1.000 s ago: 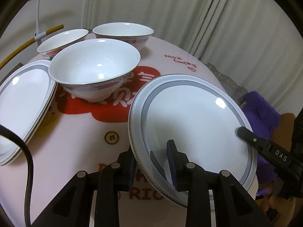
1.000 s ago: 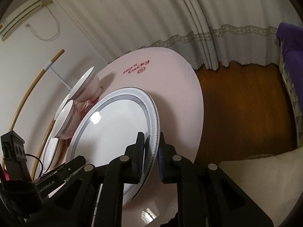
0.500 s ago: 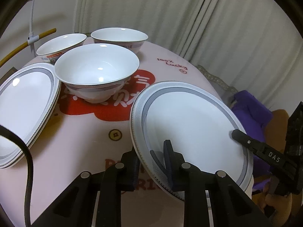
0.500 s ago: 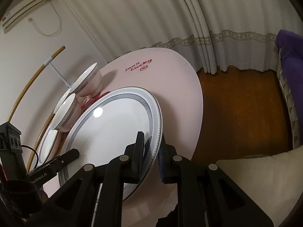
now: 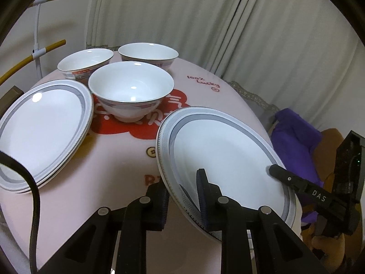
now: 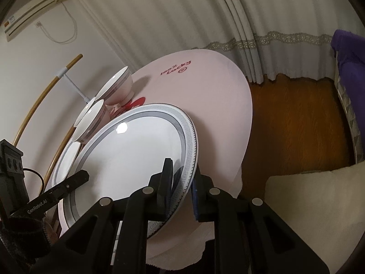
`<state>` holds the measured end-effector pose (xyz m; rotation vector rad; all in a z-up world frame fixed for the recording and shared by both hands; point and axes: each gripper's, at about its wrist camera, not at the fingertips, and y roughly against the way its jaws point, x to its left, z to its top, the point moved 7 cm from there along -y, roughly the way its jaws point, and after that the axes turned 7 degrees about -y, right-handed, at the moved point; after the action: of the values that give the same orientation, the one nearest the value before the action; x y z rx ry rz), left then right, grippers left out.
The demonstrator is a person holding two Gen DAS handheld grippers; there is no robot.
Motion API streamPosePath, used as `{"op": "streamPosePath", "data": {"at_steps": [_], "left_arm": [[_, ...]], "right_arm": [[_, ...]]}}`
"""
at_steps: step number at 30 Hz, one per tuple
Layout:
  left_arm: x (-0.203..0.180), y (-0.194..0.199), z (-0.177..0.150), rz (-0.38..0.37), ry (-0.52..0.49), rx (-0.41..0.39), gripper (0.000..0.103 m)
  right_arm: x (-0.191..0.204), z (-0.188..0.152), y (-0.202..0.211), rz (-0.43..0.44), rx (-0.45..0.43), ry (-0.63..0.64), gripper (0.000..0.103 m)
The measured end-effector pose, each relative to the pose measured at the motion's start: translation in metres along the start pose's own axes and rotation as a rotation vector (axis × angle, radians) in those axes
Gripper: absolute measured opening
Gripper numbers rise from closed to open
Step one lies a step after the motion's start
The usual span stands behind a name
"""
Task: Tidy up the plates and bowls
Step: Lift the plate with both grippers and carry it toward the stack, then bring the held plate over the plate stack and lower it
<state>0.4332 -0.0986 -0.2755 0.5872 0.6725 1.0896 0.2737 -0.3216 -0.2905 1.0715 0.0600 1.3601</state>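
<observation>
Item: round white porcelain plate with grey patterned rim [image 5: 228,159], lifted clear of the round pink tabletop with red print [image 5: 114,182] and tilted, near edge toward the cameras.

Hold, left: left hand-held gripper [image 5: 182,196] clamped narrowly on the near rim, one pad above and one below (jaws just drawn further together, rim between them).

Hold, right: right hand-held gripper [image 6: 181,182] pinched nearly closed on the opposite rim, pads on both faces.

Nearby: stack of matching grey-rimmed white plates [image 5: 43,130] at left on the tabletop, likely destination; three white ceramic bowls with banded outsides [image 5: 131,91] grouped behind, nearest bowl just beside that stack.

Risks, as judged:
- Slip of glazed rim from small pads if either hand twists or pulls apart; drop onto tabletop or wooden floor [image 6: 296,125], breakage probable.
- Uneven motion of the two hands, levering the plate out of one grip.
- Clip of nearest bowl on the way across to the stack.
- Hard or off-centre landing on the stack (chipped rims, sliding pile).
- Black cable [image 5: 34,194] dragging over the stack edge.
</observation>
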Motion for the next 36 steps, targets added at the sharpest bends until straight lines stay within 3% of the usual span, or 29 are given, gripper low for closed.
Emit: {"op": "streamPosePath", "data": {"at_steps": [20,36], "left_arm": [[0.038,0.084,-0.024,0.013,0.013,-0.074,0.018],[0.114,0.162,-0.054,0.082,0.095,-0.172,0.019]], "right_arm": [[0.056,-0.033,0.017,0.044,0.002,0.063,0.015],[0.15,-0.06,-0.001,0.099,0.02,0.192,0.016]]}}
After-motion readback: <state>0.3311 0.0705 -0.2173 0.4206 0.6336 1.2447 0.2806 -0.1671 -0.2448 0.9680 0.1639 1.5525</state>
